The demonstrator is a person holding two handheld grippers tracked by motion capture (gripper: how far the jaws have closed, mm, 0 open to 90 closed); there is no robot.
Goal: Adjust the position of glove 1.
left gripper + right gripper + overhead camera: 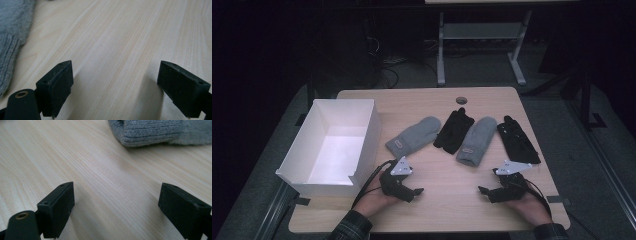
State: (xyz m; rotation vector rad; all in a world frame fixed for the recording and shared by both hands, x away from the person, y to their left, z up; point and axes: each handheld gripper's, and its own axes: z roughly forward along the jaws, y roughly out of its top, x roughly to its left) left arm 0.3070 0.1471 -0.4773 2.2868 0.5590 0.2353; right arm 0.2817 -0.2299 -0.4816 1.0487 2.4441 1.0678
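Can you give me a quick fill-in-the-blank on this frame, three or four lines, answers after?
1. The white box stands at the table's ____ side.
2. Four items lie in a row: two grey mittens and two ____ gloves.
3. The left gripper and right gripper both have their jaws ____.
4. The box holds ____.

Answers: left; black; open; nothing

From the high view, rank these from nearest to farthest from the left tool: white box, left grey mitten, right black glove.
From the left tool:
1. Left grey mitten, just beyond it, slightly right.
2. White box, to its left; nearly as close, a tight call.
3. Right black glove, far across on the right.
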